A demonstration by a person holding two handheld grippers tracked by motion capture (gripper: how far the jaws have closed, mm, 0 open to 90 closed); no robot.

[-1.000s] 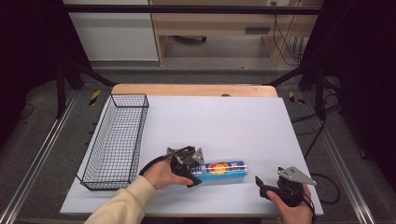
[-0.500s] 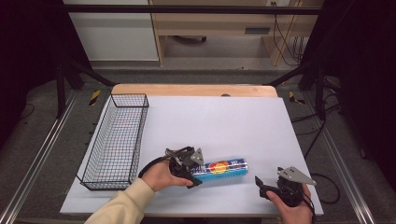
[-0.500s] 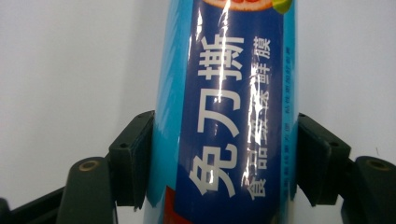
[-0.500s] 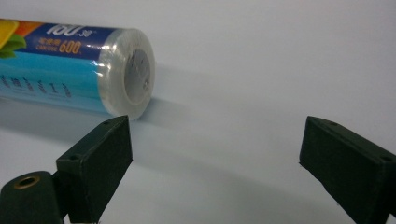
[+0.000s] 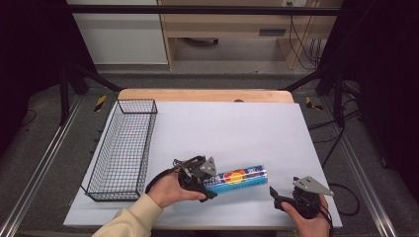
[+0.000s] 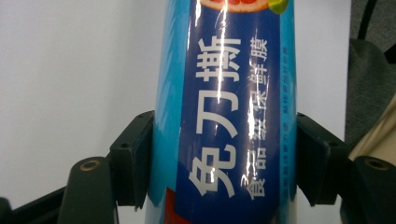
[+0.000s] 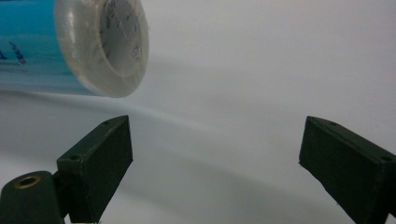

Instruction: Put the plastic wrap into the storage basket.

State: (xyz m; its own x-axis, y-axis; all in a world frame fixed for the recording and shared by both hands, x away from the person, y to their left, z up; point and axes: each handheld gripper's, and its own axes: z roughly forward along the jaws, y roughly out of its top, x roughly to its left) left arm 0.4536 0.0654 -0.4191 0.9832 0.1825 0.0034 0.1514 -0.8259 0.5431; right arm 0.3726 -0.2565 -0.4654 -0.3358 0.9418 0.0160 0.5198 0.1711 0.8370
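The left gripper (image 5: 200, 178) pinches the blue cylindrical roll of cling film (image 5: 237, 177), lying near the front edge of the white worktop (image 5: 237, 128). The right gripper (image 5: 279, 193) waits spread. Next is probably lifting it toward the black wire basket (image 5: 123, 148).

Hand-held gripper (image 7: 215, 163) jaws spread wide; roll end (image 7: 122, 44) upper left

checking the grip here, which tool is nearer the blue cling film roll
Left. The left tool has its jaws closed on the blue cling film roll near one end; the right tool is open, just off the other end.
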